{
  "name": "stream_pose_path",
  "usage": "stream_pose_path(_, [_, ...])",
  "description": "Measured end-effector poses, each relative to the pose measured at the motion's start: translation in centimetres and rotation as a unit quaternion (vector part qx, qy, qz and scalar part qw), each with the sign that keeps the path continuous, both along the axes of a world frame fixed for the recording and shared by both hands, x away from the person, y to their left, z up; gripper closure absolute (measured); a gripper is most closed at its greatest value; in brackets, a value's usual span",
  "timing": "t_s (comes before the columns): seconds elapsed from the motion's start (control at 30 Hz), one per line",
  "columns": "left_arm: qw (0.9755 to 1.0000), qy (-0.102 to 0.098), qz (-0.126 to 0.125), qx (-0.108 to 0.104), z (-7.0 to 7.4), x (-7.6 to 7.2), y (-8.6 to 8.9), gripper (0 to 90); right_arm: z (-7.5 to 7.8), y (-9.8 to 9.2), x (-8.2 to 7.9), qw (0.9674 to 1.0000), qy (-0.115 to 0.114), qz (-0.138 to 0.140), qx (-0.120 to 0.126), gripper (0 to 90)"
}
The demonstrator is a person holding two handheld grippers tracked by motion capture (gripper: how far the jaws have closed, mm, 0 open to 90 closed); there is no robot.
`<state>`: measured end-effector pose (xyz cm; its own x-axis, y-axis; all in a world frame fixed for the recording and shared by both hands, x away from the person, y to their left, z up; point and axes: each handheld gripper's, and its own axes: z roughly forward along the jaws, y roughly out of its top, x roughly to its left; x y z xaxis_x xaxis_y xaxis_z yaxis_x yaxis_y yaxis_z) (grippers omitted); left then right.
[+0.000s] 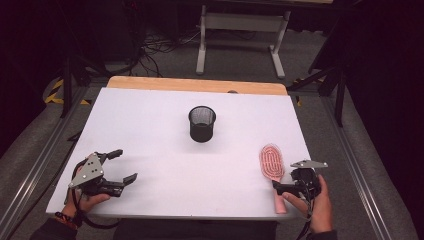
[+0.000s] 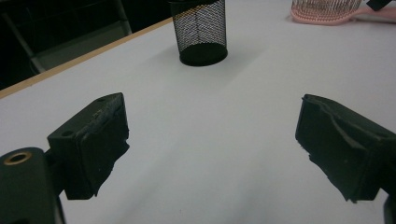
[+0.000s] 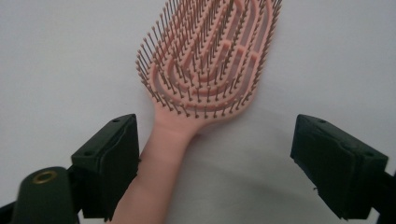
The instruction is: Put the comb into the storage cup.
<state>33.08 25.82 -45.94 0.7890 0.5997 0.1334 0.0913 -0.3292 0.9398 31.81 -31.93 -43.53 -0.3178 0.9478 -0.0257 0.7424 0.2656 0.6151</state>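
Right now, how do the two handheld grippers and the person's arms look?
Both the left gripper and the right gripper are black, with two blocky jaws and a grey three-cornered plate on top. A brass-coloured ring sits near each left jaw base. A black cable trails from each. Dark sleeves cover the forearms; a dark band circles the left wrist.

Readable text: none in any view.
Brush [image 1: 272, 162]: pink, no brand or label legible.
Cup [image 1: 202, 123]: black mesh, no label.
Table [image 1: 150, 130]: plain white sheet, no print or marks.
Left gripper [image 1: 122, 166]: no lettering or numbers legible on body or plate.
Right gripper [image 3: 215, 163]: no lettering or numbers legible.
Floor tape [image 1: 56, 92]: yellow-black hazard stripes, a sign without words.
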Motion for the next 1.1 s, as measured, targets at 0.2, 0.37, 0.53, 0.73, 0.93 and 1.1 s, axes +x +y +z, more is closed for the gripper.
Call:
stream_pose_path(0.2, [1.0000,0.001,0.000,0.000,0.0,0.0,0.0,10.9,-0.9,0.6,0.5,0.9991,0.039,0.005,0.013,23.6])
stream_pose_path(0.37, [1.0000,-0.003,0.000,-0.006,0.0,-0.1,-0.1,11.2,-0.9,1.3,1.4,0.9990,0.041,0.006,-0.016,35.7])
stream_pose_path(0.53, [1.0000,0.002,-0.003,-0.003,0.0,-0.1,-0.1,11.1,-0.7,1.4,1.8,0.9989,0.038,0.007,-0.027,59.6])
stream_pose_path(0.73, [1.0000,0.007,-0.005,-0.005,-0.1,0.0,-0.1,10.9,-0.8,0.3,2.0,0.9993,0.023,0.027,-0.006,69.2])
stream_pose_path(0.93, [1.0000,0.007,-0.001,-0.004,0.0,0.0,-0.2,11.0,-0.9,-0.2,1.8,0.9993,0.000,0.036,0.013,69.3])
stream_pose_path(1.1, [1.0000,0.008,-0.001,-0.003,-0.1,0.0,-0.3,11.0,-0.2,-0.7,1.3,0.9982,-0.041,0.036,0.026,69.4])
